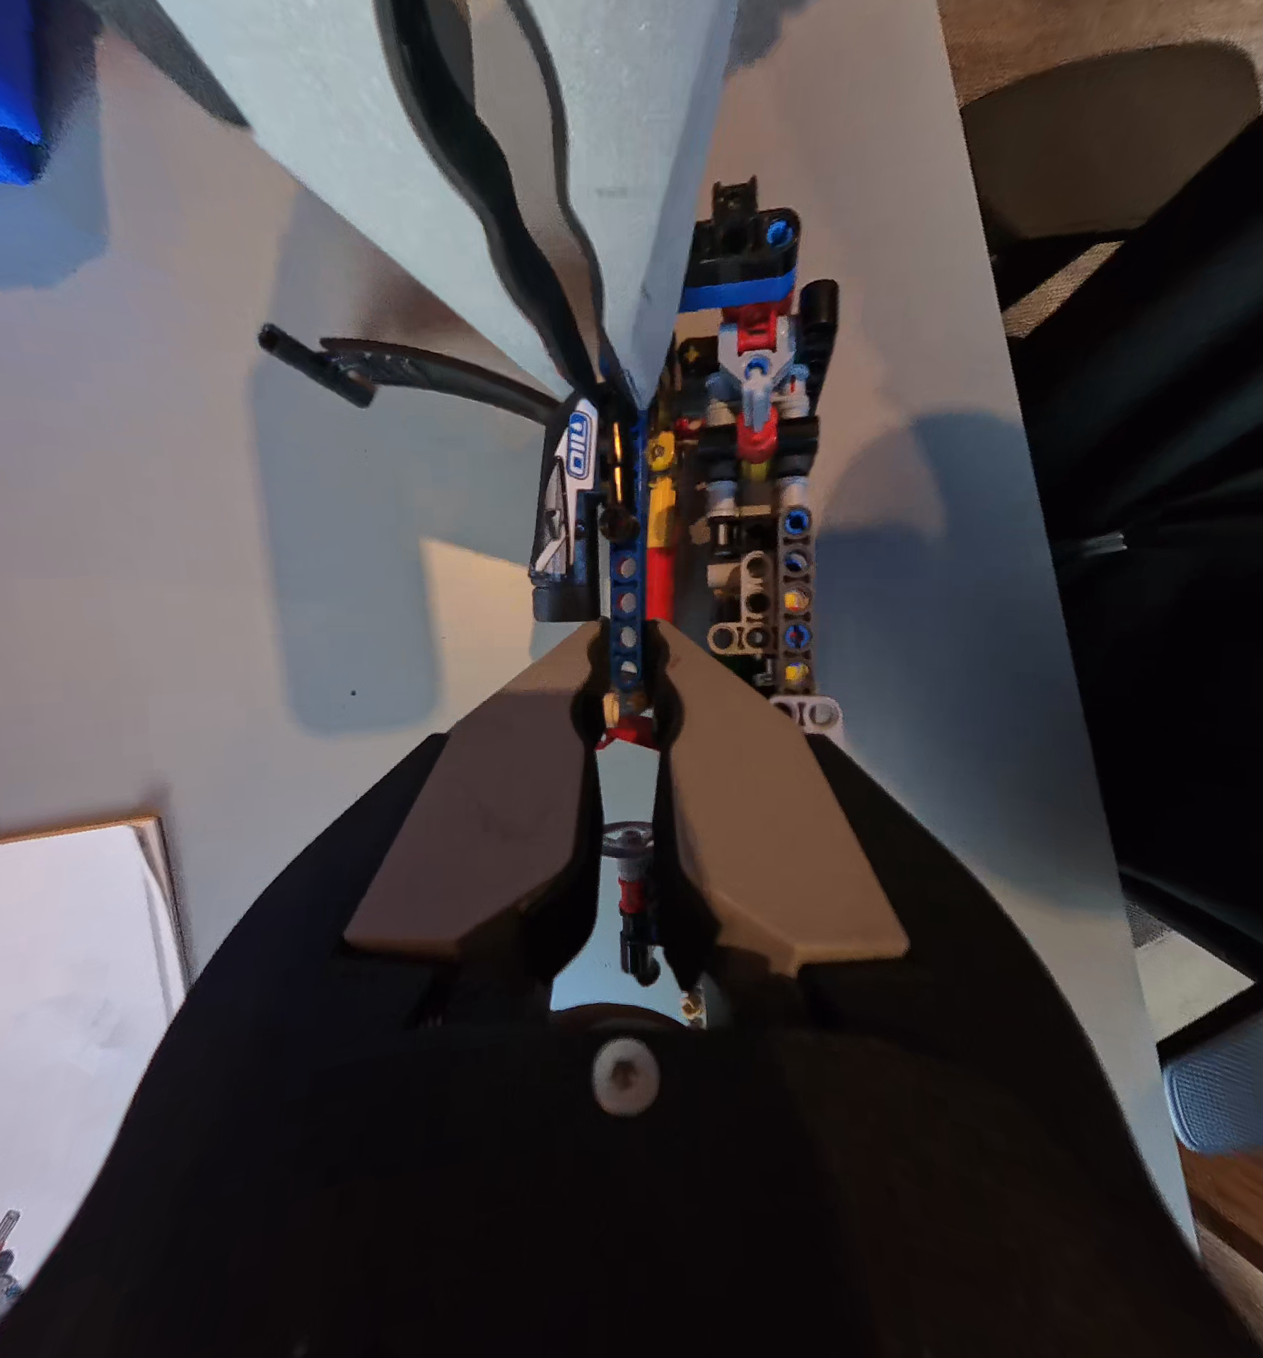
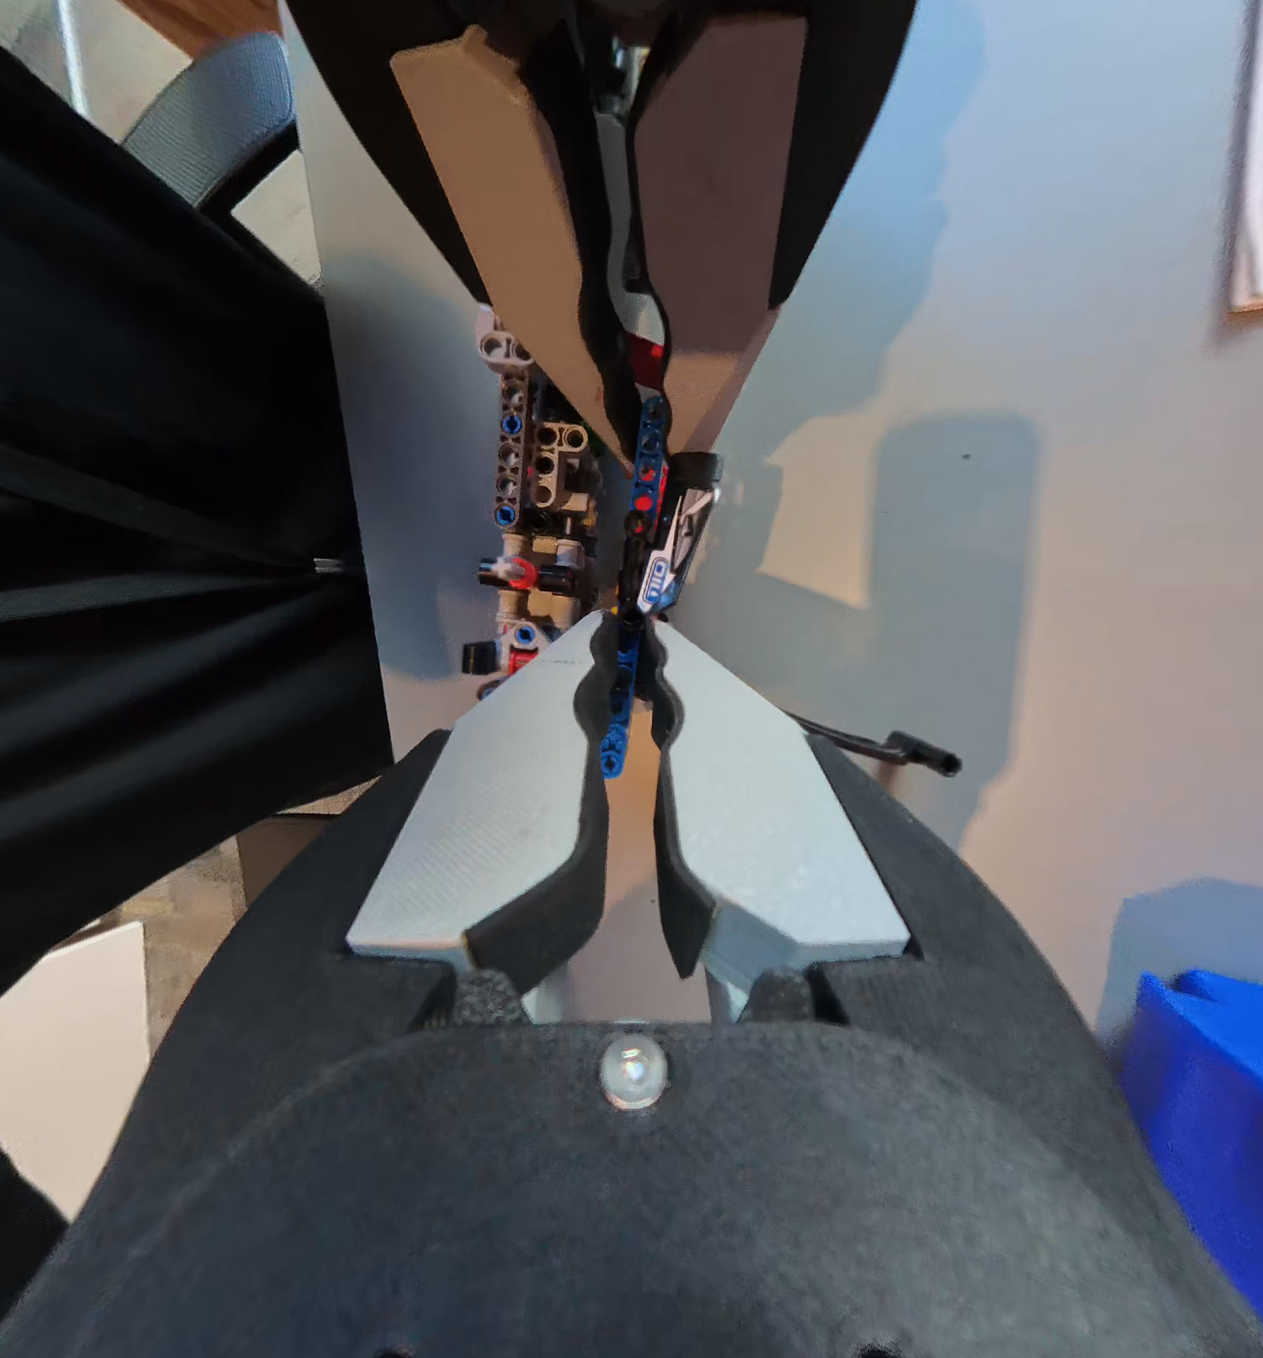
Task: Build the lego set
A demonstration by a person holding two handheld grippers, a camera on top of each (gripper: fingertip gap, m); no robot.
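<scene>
Okay, both grippers are on the same piece. My left gripper (image 1: 627,647), the tan-fingered one, has its tips pinched on one end of the long blue studless lego beam with round holes (image 1: 626,588). From the other side, my right gripper (image 2: 632,632), the pale grey one, is pinched on the opposite end of that blue beam (image 2: 639,470), so the piece hangs between the two, just above the white tabletop (image 1: 173,514).

A black curved panel with a white and blue sticker (image 1: 566,514) is clipped to one flank of the beam. Just beside it on the table lies the main lego chassis of grey, black, red and yellow parts (image 1: 761,455), close but I can't tell if they touch. A loose black curved blade piece (image 1: 393,367) lies further out, and a white instruction booklet (image 1: 48,992) sits at the table corner.

Handling-wise, this is light, hard plastic: the beam is stiff along its length but thin, so I'd expect it to twist if my two grips pull out of line. The smooth sides could slip, so the flat faces near the ends are the right place to hold. That stickered panel hangs on friction pins, I'd guess, so I'd keep pressure off it.
</scene>
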